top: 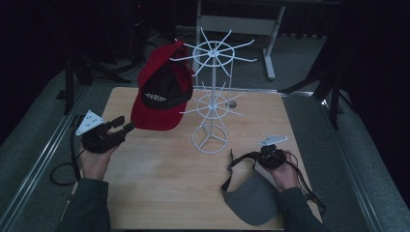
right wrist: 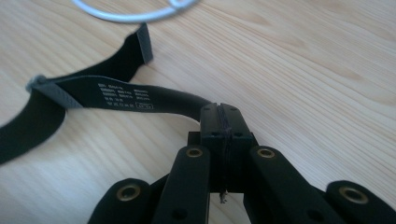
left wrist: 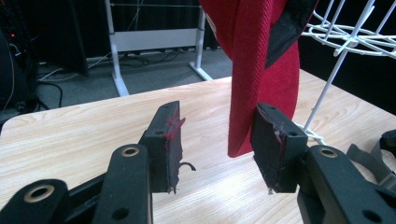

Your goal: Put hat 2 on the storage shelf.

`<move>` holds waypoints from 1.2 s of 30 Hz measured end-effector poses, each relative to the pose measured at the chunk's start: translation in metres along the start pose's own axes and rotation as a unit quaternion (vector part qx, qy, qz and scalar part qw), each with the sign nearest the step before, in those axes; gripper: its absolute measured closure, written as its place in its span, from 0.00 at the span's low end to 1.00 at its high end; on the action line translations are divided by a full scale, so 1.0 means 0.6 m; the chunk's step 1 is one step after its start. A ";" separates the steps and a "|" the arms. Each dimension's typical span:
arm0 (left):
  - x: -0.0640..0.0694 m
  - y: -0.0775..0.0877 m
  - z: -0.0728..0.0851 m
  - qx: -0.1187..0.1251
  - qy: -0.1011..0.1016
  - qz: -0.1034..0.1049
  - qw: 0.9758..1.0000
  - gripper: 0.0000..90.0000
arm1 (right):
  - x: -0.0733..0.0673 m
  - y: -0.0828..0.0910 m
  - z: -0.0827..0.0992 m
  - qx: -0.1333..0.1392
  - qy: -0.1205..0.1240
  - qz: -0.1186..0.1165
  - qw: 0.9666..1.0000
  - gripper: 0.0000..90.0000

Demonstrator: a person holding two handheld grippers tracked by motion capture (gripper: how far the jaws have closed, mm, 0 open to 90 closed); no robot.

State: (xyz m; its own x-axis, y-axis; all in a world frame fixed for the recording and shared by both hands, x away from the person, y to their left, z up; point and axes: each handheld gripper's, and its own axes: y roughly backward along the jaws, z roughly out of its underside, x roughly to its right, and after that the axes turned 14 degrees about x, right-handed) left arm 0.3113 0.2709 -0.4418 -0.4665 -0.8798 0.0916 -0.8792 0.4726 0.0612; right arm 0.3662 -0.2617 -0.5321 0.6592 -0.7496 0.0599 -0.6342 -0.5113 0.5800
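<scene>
Near right, the right tongs are clamped on the strap of the soft grey visor lying on the bench; grip the strap. Farther left, the left tongs stand half open beside the red cap's brim, which hangs on the white rack.

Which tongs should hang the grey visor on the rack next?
Right. The right tongs are shut on the grey visor's strap; the left tongs stand open beside the red cap.
</scene>
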 end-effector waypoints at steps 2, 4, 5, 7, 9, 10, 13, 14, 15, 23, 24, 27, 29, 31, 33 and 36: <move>0.000 0.000 0.000 0.000 0.000 0.000 1.000 0.60 | 0.010 0.007 0.006 -0.001 -0.002 0.015 1.000 1.00; 0.000 0.000 0.000 0.000 0.001 0.000 1.000 0.60 | 0.020 0.016 0.013 0.002 -0.010 0.024 1.000 1.00; 0.000 -0.001 0.000 0.000 0.001 0.000 1.000 0.60 | 0.025 0.021 0.017 0.003 -0.015 0.029 0.999 1.00; 0.000 -0.001 0.000 0.001 0.000 0.000 1.000 0.60 | 0.035 0.032 0.024 0.002 -0.021 0.042 0.999 1.00; 0.001 -0.001 0.000 0.000 0.000 0.001 1.000 0.60 | 0.045 0.043 0.032 0.003 -0.029 0.051 0.998 0.99; 0.001 -0.001 0.000 0.000 0.000 0.001 1.000 0.60 | 0.050 0.048 0.036 0.003 -0.034 0.057 0.998 0.99; 0.001 -0.003 0.000 -0.001 0.001 0.001 1.000 0.60 | 0.064 0.063 0.048 0.006 -0.047 0.069 0.996 0.99; 0.001 -0.003 0.000 0.000 0.001 0.001 1.000 0.60 | 0.067 0.067 0.051 0.004 -0.049 0.071 0.996 0.99; 0.002 -0.003 0.000 0.000 0.001 0.001 1.000 0.60 | 0.069 0.071 0.053 0.003 -0.051 0.070 0.996 0.99; 0.005 -0.007 -0.001 -0.001 0.000 0.004 1.000 0.60 | 0.065 0.069 0.029 0.040 -0.047 0.029 0.998 0.86; 0.005 -0.007 -0.001 -0.001 0.000 0.005 1.000 0.60 | 0.062 0.065 0.023 0.043 -0.045 0.022 0.998 0.85; 0.005 -0.006 0.000 -0.001 0.001 0.005 1.000 0.60 | 0.055 0.049 0.007 0.046 -0.033 0.003 0.998 0.85; 0.004 -0.005 0.001 -0.001 0.001 0.005 1.000 0.60 | 0.052 0.038 -0.002 0.046 -0.029 -0.006 0.999 0.84; 0.004 -0.004 0.001 -0.001 0.002 0.004 1.000 0.60 | 0.048 0.028 -0.009 0.045 -0.023 -0.018 0.999 0.84; 0.003 -0.004 0.002 -0.002 0.002 0.004 1.000 0.60 | 0.044 0.019 -0.015 0.042 -0.015 -0.030 0.999 0.84; 0.002 -0.004 0.003 0.000 0.003 0.003 1.000 0.60 | 0.040 0.008 -0.021 0.036 -0.004 -0.039 0.999 0.86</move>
State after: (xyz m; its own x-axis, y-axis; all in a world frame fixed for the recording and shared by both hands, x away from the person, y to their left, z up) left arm 0.3125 0.2688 -0.4435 -0.4717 -0.8762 0.0989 -0.8761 0.4784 0.0600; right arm 0.3840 -0.2767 -0.5179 0.7043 -0.7098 0.0111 -0.6093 -0.5963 0.5227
